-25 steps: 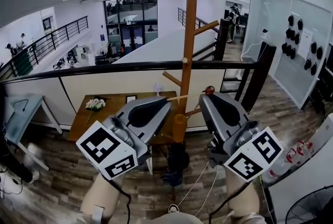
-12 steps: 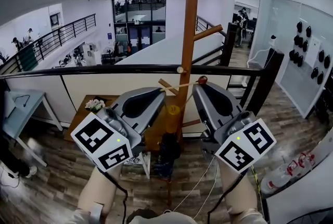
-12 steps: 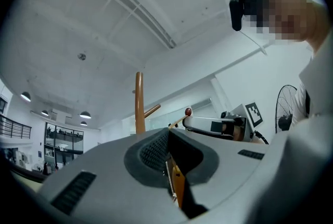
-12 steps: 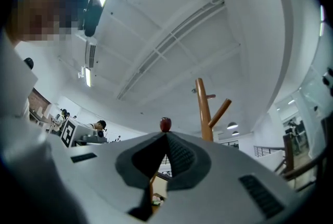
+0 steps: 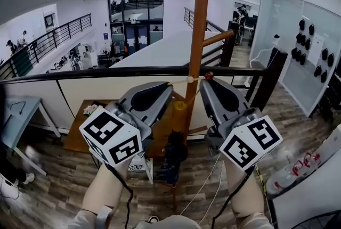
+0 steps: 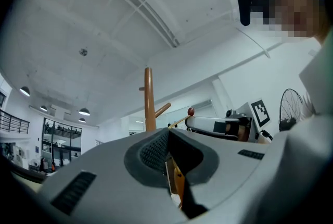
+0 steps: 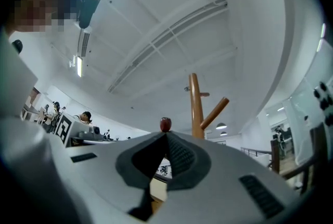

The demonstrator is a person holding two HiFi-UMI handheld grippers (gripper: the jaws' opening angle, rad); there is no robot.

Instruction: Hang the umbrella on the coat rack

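Not hung yet — left gripper (image 5: 168,86) and right gripper (image 5: 205,80) each pinch the umbrella (image 5: 173,154) by its cord (image 6: 179,121), seemingly stretched against a coat rack (image 5: 200,31) peg (image 5: 189,79) at twelve o'clock — looping remains.

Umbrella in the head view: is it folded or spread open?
Folded. The umbrella hangs as a narrow dark bundle under its yellow handle, in front of the coat rack.

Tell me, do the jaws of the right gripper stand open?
No, the right gripper has its jaws closed together, with the red bead sitting at their tip.
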